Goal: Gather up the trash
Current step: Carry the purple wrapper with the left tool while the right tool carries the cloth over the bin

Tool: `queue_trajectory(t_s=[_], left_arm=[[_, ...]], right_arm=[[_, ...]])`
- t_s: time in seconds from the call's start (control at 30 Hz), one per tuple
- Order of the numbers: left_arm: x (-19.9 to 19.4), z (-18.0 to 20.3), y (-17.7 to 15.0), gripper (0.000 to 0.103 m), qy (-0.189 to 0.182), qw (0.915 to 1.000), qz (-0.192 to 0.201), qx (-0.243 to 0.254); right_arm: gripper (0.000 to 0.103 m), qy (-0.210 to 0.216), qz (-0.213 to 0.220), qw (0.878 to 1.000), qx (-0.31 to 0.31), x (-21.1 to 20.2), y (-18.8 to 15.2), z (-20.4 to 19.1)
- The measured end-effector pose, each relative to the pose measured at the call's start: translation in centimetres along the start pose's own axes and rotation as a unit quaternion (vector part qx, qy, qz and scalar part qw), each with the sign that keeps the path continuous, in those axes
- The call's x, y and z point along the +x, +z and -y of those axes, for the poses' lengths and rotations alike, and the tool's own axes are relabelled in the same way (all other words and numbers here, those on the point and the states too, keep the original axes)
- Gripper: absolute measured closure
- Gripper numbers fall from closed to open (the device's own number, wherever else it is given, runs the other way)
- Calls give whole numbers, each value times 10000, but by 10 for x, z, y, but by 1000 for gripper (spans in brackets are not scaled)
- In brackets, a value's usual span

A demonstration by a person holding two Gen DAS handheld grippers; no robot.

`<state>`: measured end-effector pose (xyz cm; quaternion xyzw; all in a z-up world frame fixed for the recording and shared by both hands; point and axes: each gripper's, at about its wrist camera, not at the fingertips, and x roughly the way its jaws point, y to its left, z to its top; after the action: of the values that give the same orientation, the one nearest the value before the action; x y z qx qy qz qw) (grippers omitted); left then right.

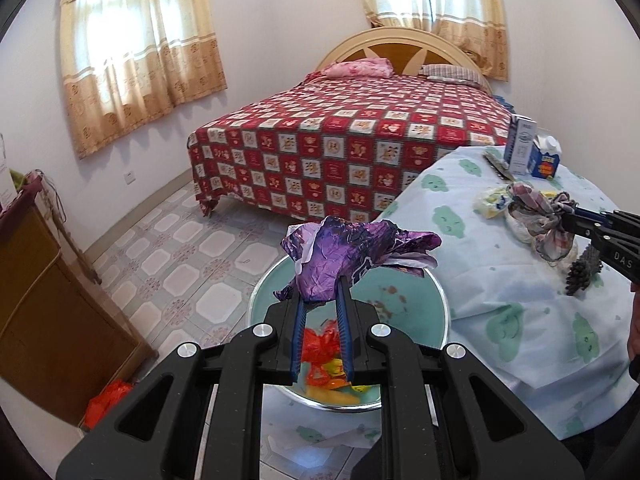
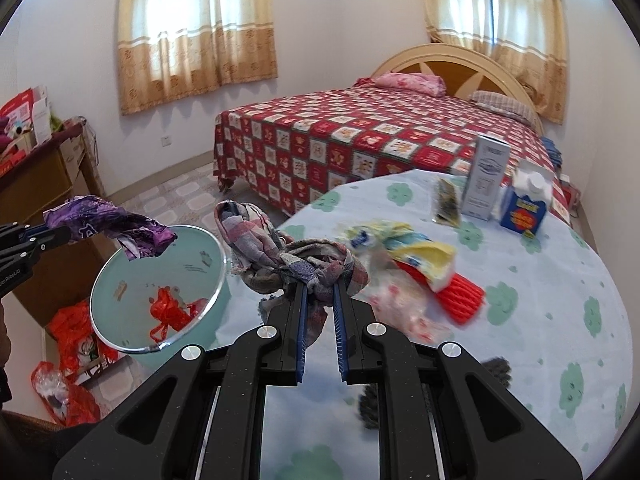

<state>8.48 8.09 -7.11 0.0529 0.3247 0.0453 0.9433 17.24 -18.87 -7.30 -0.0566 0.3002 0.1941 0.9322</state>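
Observation:
My left gripper (image 1: 322,286) is shut on a crumpled purple wrapper (image 1: 352,246), which hangs over the round teal bin (image 1: 432,300). Red and yellow scraps (image 1: 326,364) lie at the bin's bottom. In the right wrist view the same purple wrapper (image 2: 108,222) hovers above the teal bin (image 2: 120,280), whose rim stands beside the table edge. My right gripper (image 2: 320,284) is shut on a bunched plaid cloth (image 2: 280,256), held above the table near its left edge. In the left wrist view that plaid cloth (image 1: 536,216) shows at the right.
The table wears a pale blue flowered cloth (image 2: 520,320). On it lie a yellow wrapper (image 2: 404,250), a red ribbed packet (image 2: 460,296), a dark strip (image 2: 446,200), a tall white carton (image 2: 486,178) and a blue carton (image 2: 524,210). A bed (image 2: 360,140) stands behind; red bags (image 2: 76,336) lie on the floor.

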Motion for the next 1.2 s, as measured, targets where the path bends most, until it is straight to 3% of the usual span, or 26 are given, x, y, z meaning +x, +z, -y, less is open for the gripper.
queue_trajectory(t_s=[1.2], left_arm=[[22,-60,-18,88,491,9968,-310,-556]], right_arm=[[90,360,-269,9949,-904,64,28,-81]])
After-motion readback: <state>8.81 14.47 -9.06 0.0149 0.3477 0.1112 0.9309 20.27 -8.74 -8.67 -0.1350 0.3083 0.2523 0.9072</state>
